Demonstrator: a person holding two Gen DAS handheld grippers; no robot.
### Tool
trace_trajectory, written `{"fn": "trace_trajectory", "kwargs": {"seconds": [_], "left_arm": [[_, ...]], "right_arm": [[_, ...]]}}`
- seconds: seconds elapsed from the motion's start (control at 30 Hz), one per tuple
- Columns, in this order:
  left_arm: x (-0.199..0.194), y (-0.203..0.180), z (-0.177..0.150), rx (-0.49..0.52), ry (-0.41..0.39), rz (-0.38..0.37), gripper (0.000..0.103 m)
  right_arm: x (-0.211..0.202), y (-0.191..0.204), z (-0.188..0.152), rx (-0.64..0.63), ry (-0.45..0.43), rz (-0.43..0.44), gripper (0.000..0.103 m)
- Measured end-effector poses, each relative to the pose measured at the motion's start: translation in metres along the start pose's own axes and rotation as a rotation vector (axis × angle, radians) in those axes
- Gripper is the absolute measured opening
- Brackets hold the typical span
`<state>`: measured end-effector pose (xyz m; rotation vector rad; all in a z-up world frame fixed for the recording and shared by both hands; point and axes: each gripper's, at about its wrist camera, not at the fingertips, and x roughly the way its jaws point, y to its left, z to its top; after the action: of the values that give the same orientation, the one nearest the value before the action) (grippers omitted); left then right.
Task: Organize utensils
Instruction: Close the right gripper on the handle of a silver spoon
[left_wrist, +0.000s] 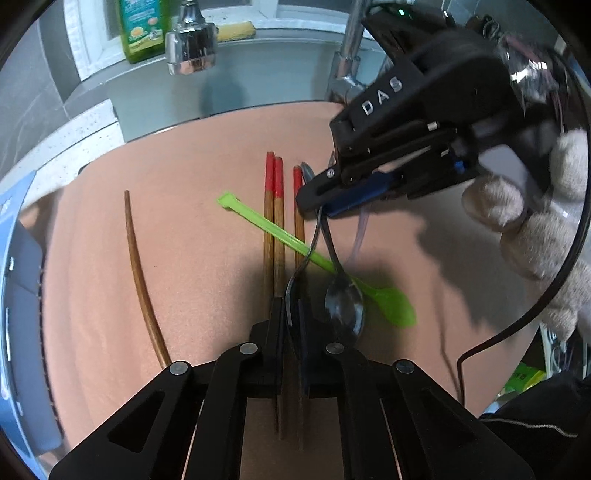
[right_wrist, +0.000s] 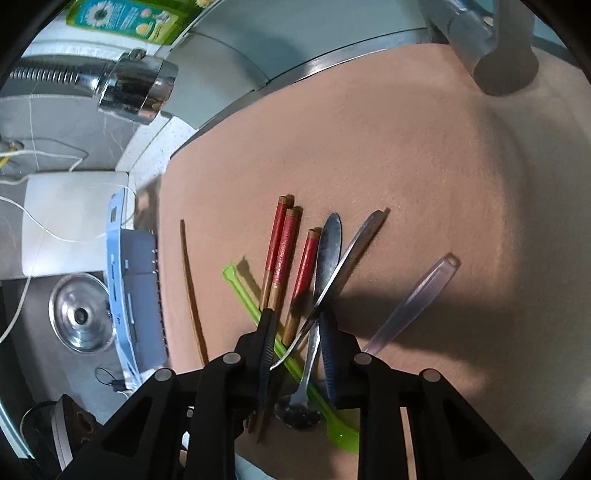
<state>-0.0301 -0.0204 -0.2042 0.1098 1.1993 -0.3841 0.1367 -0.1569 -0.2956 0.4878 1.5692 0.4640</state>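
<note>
Light was moderate and came from above, casting soft dark shadows across the pink mat (right_wrist: 406, 147). Glare glinted on the chrome faucet head (left_wrist: 190, 46). Fisheye bending and black vignetting marked the edges.

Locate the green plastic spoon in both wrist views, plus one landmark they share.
Left wrist: green plastic spoon runs diagonally across centre, handle upper left, bowl lower right, crossing over the red-topped chopsticks.
Right wrist: green plastic spoon lies lower centre, handle end upper left, bowl at the bottom, partly hidden behind the right gripper.
Shared landmark: the chrome faucet head, upper left in both.
</note>
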Motion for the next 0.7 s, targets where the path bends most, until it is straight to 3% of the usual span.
{"fn": "trace_trajectory", "kwargs": {"seconds": [0.13,0.3,0.7], "left_arm": [[-0.003,-0.002,-0.001,-0.004,-0.01,-0.005,0.004],[-0.002,-0.005,-0.002,0.022,-0.007,0.01,0.004],[0.012,-0.005,0.005,0.062,-0.011,0.051,0.005]], "right_arm": [[0.0,-0.003,0.001,0.012,-0.009,-0.017,0.008],[-0.001,-0.011,0.001,0.039,-0.013,0.01,0.007],[-0.001,-0.005,0.006,0.018,-0.001,-0.021,0.009]]}}
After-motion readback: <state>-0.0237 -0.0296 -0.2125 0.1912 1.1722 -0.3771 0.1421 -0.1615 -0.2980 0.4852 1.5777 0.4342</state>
